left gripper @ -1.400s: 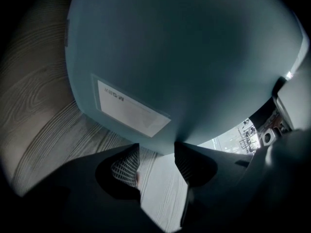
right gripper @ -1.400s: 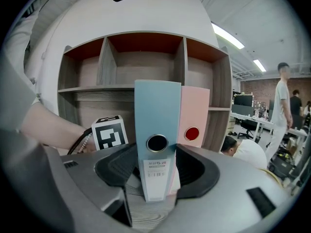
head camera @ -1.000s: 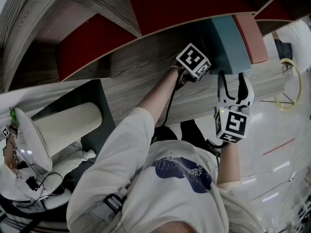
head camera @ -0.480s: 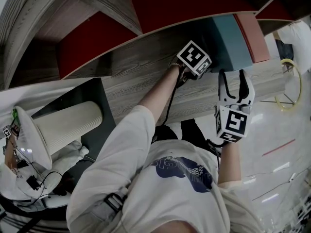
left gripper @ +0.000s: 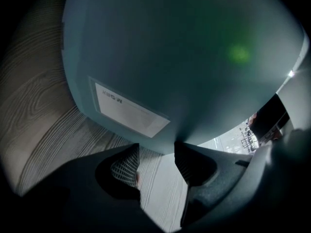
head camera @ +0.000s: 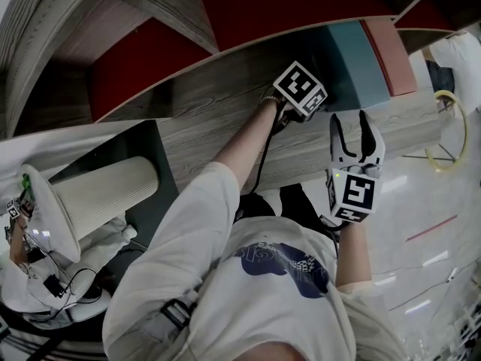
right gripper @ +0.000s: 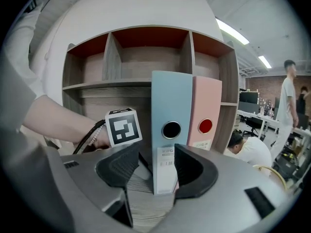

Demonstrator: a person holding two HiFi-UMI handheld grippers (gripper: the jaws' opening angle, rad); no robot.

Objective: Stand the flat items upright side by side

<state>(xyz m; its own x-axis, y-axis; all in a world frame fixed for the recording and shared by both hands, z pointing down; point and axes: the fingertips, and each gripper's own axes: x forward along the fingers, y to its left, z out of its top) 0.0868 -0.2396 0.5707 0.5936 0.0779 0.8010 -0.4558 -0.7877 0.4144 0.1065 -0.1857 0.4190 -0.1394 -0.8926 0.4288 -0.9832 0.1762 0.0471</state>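
Observation:
Two binders stand upright side by side on the wooden shelf (head camera: 225,119): a teal binder (head camera: 353,59) and, to its right, a pink binder (head camera: 391,51). My left gripper (left gripper: 158,161) stands open at the teal binder's (left gripper: 184,57) broad left side, which fills its view; nothing sits between its pads. Its marker cube (head camera: 301,89) shows in the head view. My right gripper (head camera: 349,126) faces the teal spine (right gripper: 170,125) from the front. Its jaws have just been closing; the spine's foot shows in the gap, unpressed, with room on the left.
The shelf unit has red-backed compartments (right gripper: 146,38) above the binders. A white ribbed column (head camera: 105,194) lies at the lower left. A yellow ring (head camera: 443,130) sits at the right. In the right gripper view one person stands (right gripper: 290,96) and another crouches (right gripper: 248,149).
My right gripper has shifted a little left along the shelf front and its fingers stand closer together. The left gripper and both binders have kept still.

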